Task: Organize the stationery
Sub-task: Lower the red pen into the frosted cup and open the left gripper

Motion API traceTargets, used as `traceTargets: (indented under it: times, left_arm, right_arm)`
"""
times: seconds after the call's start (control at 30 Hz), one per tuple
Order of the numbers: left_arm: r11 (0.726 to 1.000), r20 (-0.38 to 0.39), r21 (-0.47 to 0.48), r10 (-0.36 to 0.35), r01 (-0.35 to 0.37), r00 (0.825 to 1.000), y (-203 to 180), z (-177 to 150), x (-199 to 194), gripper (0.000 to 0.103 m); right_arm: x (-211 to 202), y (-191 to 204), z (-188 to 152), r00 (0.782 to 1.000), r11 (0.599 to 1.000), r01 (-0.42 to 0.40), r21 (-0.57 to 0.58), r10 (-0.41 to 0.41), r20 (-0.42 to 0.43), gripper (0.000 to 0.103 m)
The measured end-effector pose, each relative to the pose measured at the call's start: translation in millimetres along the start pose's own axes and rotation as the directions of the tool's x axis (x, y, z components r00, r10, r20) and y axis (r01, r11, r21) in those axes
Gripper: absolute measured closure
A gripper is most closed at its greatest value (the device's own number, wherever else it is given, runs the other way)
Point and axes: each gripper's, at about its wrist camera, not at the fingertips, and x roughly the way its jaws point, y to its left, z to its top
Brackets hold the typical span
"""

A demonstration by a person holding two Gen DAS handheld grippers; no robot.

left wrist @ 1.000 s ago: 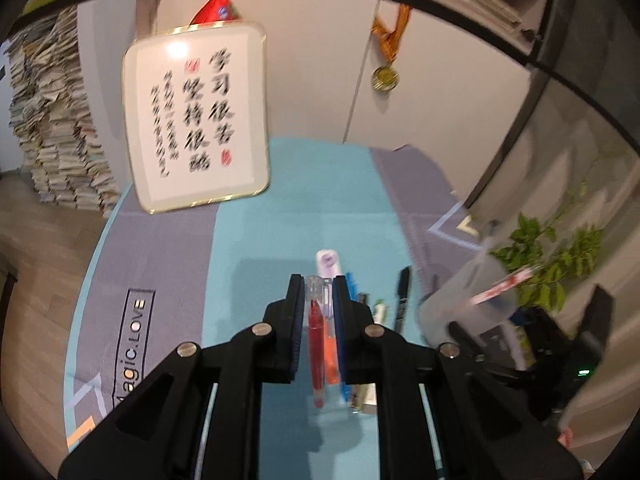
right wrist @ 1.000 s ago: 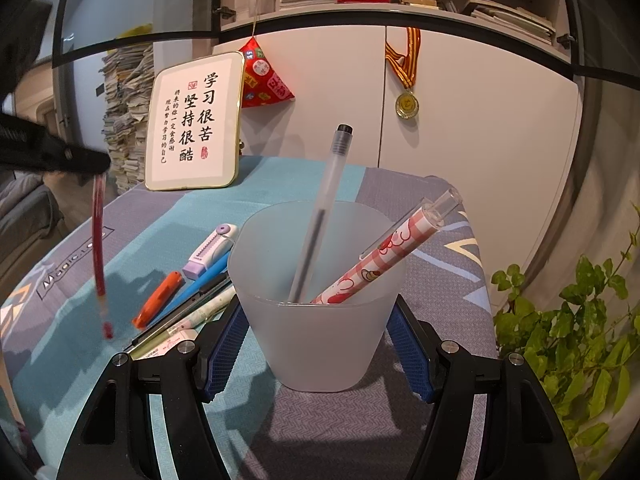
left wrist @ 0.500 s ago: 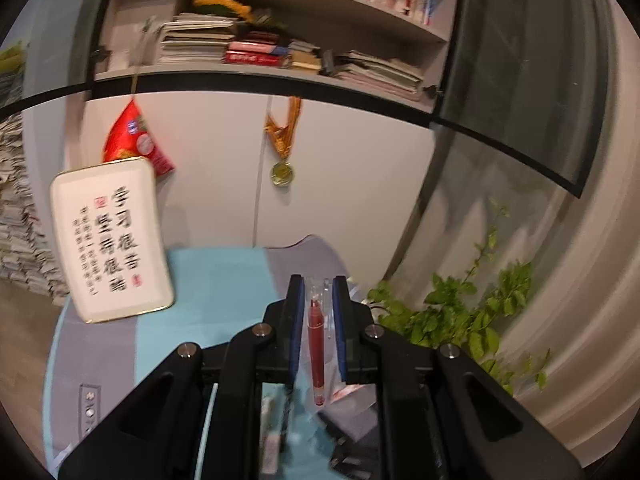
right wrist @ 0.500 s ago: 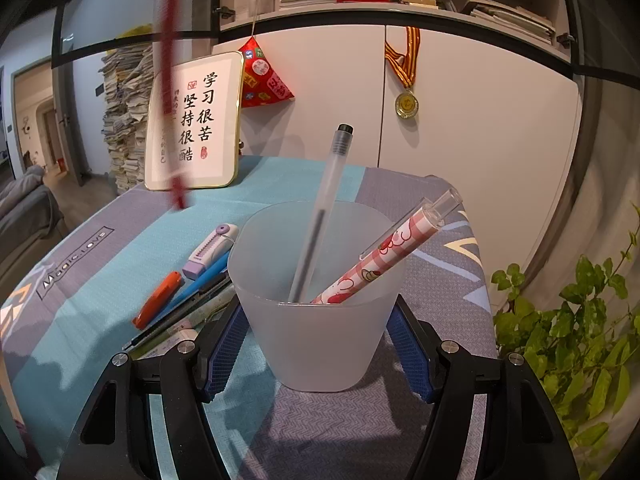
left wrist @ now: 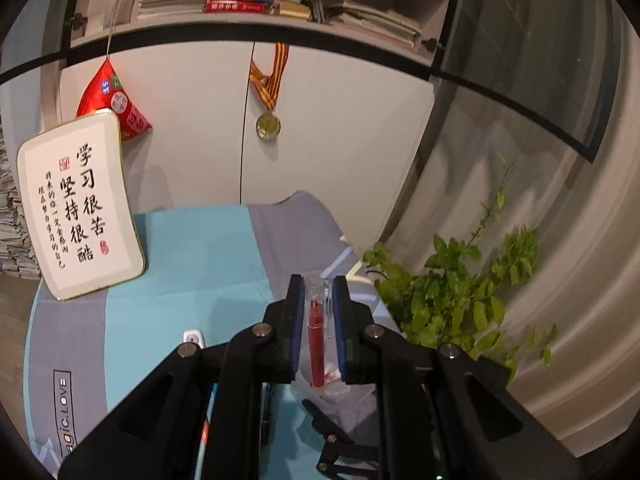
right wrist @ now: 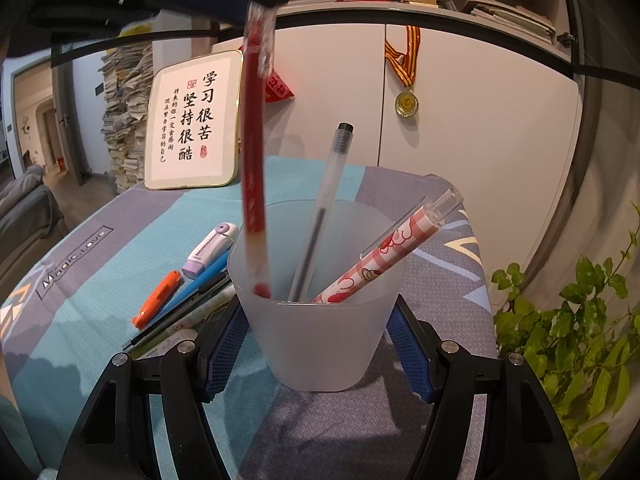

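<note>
My left gripper (left wrist: 316, 292) is shut on a red pen (left wrist: 315, 344) that hangs tip down. In the right wrist view the left gripper (right wrist: 260, 4) sits at the top, and the red pen (right wrist: 253, 152) dips its tip just inside the frosted plastic cup (right wrist: 320, 344). My right gripper (right wrist: 316, 350) is shut on that cup, its blue pads against both sides. A clear pen with a black cap (right wrist: 324, 208) and a pink checked pen (right wrist: 388, 258) lean inside the cup.
Left of the cup on the teal and grey cloth (right wrist: 120, 248) lie an orange pen (right wrist: 156, 300), a blue pen (right wrist: 200, 280), a purple correction tape (right wrist: 210, 250) and several more pens. A framed calligraphy board (right wrist: 188, 120) stands behind. A green plant (right wrist: 580, 320) is at the right.
My left gripper has carried the red pen up from the left side and across to above the cup, and the pen's tip now reaches inside the rim. The right gripper and cup stayed still.
</note>
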Motion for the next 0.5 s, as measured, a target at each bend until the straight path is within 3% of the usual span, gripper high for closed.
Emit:
traceTargets:
  times: [0.37,0.5]
  left_arm:
    - [1.000,-0.082,0.010,0.000,0.001,0.997,1,-14,12,0.091]
    - [0.999,-0.151,0.021,-0.032,0.035,0.988,-1,-22,18,0.091]
  right_arm:
    - [1,0,0,1.000,1.000,0.000,0.000,0.000,0.000,0.033]
    - [1,0,0,1.000,1.000,0.001,0.000,-0.001,0.000,0.033]
